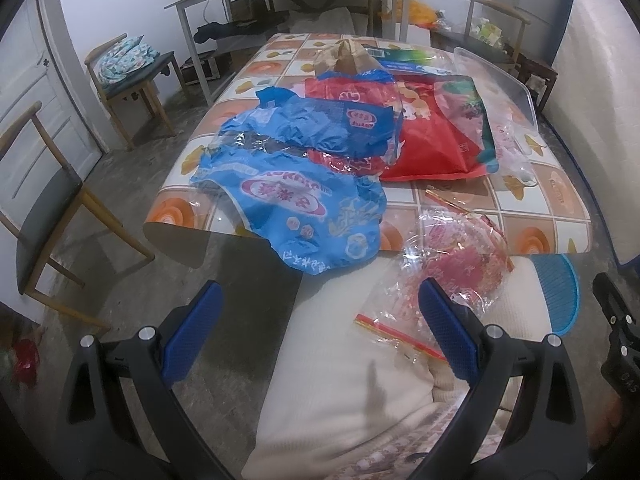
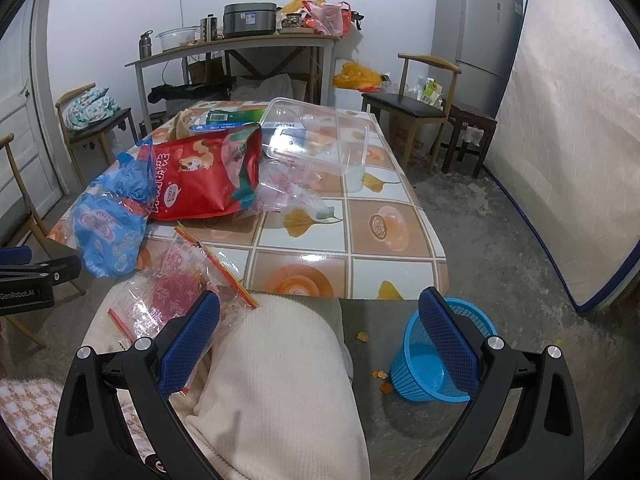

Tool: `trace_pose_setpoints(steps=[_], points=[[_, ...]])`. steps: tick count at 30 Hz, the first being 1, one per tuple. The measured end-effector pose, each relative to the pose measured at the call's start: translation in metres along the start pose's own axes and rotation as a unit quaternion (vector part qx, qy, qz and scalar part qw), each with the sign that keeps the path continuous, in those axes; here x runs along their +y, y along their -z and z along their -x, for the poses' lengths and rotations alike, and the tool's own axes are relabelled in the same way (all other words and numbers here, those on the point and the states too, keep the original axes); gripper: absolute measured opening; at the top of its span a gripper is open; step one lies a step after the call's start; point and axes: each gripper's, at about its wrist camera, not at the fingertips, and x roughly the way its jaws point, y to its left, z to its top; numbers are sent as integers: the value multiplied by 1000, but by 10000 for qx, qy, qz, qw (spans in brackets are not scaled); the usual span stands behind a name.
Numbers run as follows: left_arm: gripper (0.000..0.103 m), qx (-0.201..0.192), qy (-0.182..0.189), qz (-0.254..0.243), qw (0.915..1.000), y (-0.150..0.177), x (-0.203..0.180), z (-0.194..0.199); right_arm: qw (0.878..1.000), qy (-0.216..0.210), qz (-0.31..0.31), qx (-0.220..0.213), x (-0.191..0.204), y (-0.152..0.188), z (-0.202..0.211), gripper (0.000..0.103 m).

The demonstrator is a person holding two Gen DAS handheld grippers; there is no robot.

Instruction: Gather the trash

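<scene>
Trash covers the tiled table (image 1: 552, 200) (image 2: 360, 240): a blue wrapper (image 1: 304, 204) (image 2: 110, 232) hanging over the near edge, a red snack bag (image 1: 432, 128) (image 2: 200, 176), a clear plastic container (image 2: 320, 136) (image 1: 504, 80) and crumpled clear film (image 2: 288, 192). A clear zip bag with red print (image 1: 452, 280) (image 2: 168, 292) lies on the person's cream-clad lap. A blue basket (image 2: 436, 356) (image 1: 560, 292) stands on the floor at the right. My left gripper (image 1: 320, 332) hovers open over the lap, below the blue wrapper. My right gripper (image 2: 320, 336) is open too, holding nothing, between the zip bag and the basket.
Wooden chairs (image 1: 48, 216) (image 2: 420, 100) flank the table. A side table (image 2: 240, 48) with cookware stands by the back wall. A fridge (image 2: 476, 32) and a leaning mattress (image 2: 568, 140) fill the right side. Orange crumbs (image 2: 380, 376) lie on the concrete floor by the basket.
</scene>
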Motion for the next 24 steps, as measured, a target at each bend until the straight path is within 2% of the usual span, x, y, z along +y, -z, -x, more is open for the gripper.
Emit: trace_pose_setpoints(steps=[16, 22, 24], points=[[94, 78, -77, 155, 9998, -1, 8, -5, 10000, -57, -6, 34, 4, 2, -1, 97], [94, 28, -11, 237, 9997, -2, 16, -6, 9992, -386, 94, 83, 15, 4, -5, 97], [94, -24, 16, 285, 9996, -3, 20, -7, 9972, -729, 57, 133, 18, 4, -9, 97]])
